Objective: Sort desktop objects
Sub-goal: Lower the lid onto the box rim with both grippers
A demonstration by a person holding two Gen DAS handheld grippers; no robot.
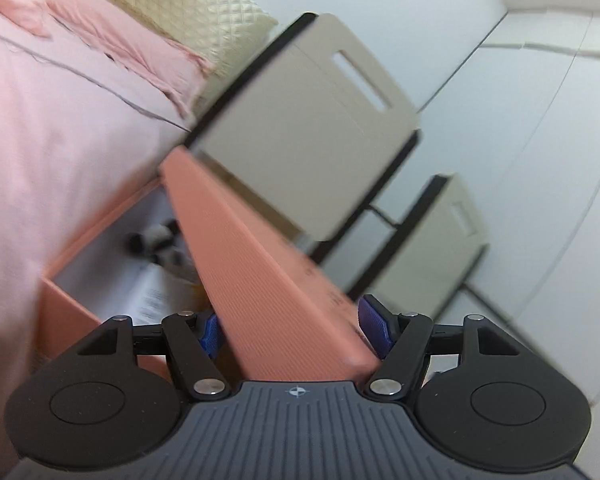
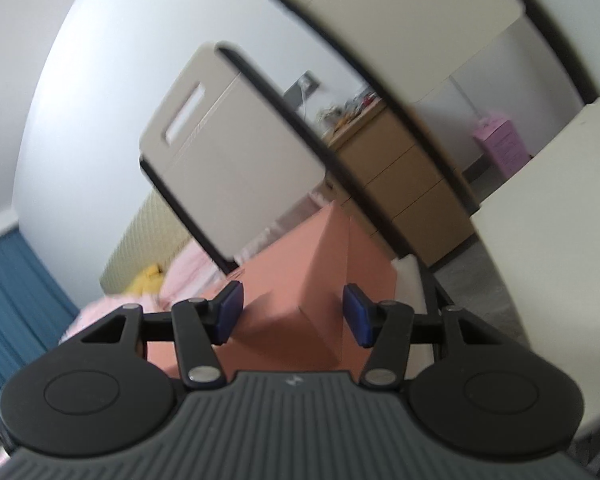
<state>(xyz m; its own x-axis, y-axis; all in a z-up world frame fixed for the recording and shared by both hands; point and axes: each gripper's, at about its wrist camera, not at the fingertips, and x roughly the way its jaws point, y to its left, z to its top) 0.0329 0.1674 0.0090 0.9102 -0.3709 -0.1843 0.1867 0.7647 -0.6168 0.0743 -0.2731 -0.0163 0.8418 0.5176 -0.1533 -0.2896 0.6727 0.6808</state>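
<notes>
A salmon-pink box lid (image 1: 260, 272) runs between the fingers of my left gripper (image 1: 294, 330), which is shut on its near end and holds it tilted over the open pink box (image 1: 60, 312). Inside the box I see printed papers (image 1: 152, 300) and dark blurred items (image 1: 156, 240). In the right wrist view the pink lid (image 2: 300, 280) sits between the blue pads of my right gripper (image 2: 294, 314). The pads stand either side of its corner with small gaps, so the grip is unclear.
A pink bedspread (image 1: 40, 140) and quilted cream headboard (image 1: 172, 4) lie at left. Beige chairs (image 1: 312, 120) with black frames stand ahead. A white table (image 2: 560, 220), wooden drawers (image 2: 400, 184) and blue curtain (image 2: 16, 300) show in the right view.
</notes>
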